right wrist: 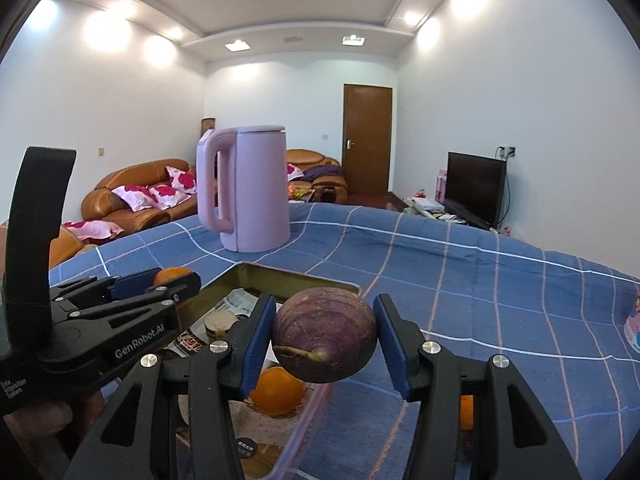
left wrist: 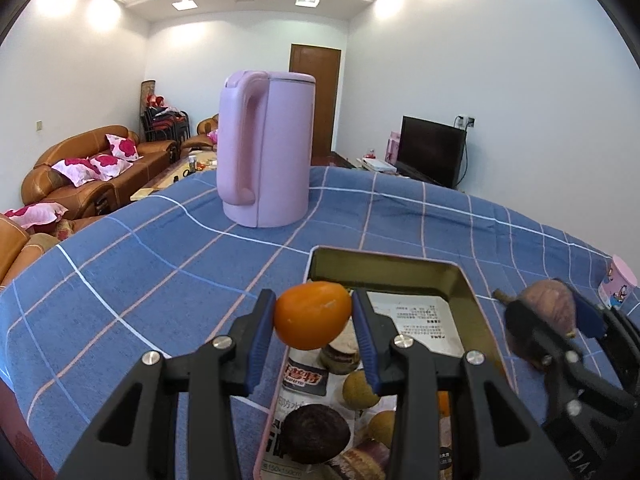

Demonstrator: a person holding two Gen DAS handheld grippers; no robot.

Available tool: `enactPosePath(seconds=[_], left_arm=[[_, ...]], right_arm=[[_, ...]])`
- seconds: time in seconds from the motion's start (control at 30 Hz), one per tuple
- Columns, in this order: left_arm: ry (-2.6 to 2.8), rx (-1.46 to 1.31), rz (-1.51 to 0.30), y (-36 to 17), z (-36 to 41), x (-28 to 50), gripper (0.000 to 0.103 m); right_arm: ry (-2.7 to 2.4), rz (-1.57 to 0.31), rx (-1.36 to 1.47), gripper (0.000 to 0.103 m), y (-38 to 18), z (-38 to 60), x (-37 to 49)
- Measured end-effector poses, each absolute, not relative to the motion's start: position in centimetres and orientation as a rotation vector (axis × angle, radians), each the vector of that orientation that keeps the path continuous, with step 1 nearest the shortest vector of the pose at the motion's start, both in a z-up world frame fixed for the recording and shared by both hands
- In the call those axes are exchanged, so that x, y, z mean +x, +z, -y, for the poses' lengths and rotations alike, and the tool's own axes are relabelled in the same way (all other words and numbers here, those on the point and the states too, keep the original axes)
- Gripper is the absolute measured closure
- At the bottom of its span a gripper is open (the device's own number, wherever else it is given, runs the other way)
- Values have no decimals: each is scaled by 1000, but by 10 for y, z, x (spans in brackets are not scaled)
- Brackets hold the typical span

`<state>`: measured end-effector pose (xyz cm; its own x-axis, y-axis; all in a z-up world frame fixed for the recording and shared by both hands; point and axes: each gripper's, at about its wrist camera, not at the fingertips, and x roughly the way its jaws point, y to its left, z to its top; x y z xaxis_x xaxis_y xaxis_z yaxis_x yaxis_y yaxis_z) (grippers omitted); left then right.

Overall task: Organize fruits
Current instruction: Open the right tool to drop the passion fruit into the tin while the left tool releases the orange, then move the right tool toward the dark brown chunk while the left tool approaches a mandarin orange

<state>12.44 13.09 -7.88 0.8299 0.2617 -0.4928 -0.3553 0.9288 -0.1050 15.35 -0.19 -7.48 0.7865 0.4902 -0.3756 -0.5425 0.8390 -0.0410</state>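
Note:
My left gripper is shut on a small orange fruit, held above the near end of a gold metal tray. In the right wrist view that left gripper shows at the left with the orange fruit between its blue pads. My right gripper is shut on a round purple fruit with a short stalk, raised over the tray's right side. The left wrist view shows it at the right edge. In the tray lie a dark purple fruit, brownish round fruits, an orange and printed packets.
A tall pink kettle stands on the blue checked tablecloth behind the tray. A pink cup sits at the table's right edge. Sofas, a door and a television lie beyond the table.

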Motion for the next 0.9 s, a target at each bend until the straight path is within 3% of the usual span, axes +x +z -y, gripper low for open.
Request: enactPosePath(seconds=[0.6,0.9], left_arm=[[336,-171,-491,-79,-126,121,61],[342,-163,-470,-76,-122,114,50]], right_arm=[[623,-460,-188,49,-84,-18,167],[605,-427,-140,39,-81,-7,164]])
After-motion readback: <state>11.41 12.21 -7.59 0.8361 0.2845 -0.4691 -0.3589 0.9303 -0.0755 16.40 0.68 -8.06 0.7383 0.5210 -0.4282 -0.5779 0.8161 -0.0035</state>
